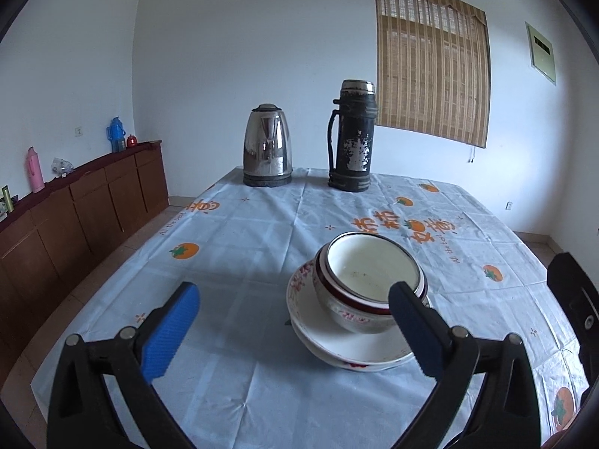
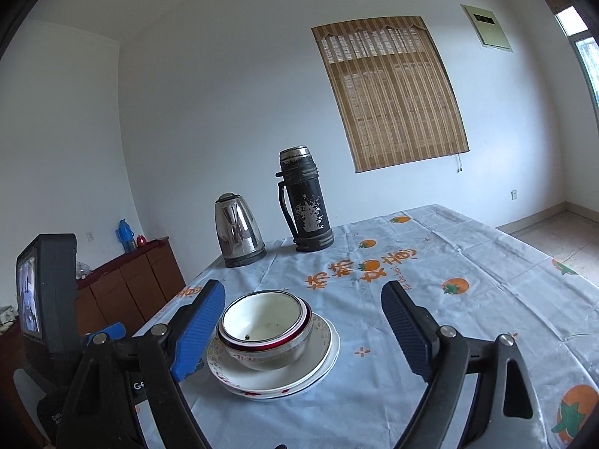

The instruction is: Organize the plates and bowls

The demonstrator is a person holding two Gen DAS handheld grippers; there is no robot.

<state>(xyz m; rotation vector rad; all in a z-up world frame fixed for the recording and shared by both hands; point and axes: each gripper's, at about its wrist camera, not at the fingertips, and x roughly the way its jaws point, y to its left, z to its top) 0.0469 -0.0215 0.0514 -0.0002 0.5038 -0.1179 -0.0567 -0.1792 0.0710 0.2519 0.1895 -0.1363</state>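
My left gripper is spread wide, grasping nothing; my right gripper is likewise released and empty. Both carry ribbed blue pads. The stacked bowls, glossy white ceramic with red rims, sit nested on two shallow plates on the near part of the tablecloth. A steel kettle and a worn black thermos stand at the far edge.

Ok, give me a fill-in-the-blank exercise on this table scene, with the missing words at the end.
1. The bowls sit nested on a stack of ____.
2. Beside the black flask stands a shiny steel ____.
3. The tablecloth is printed with orange ____.
4. Both the left gripper and the right gripper have jaws that are ____ and hold nothing.

Missing words: plates; kettle; fruits; open
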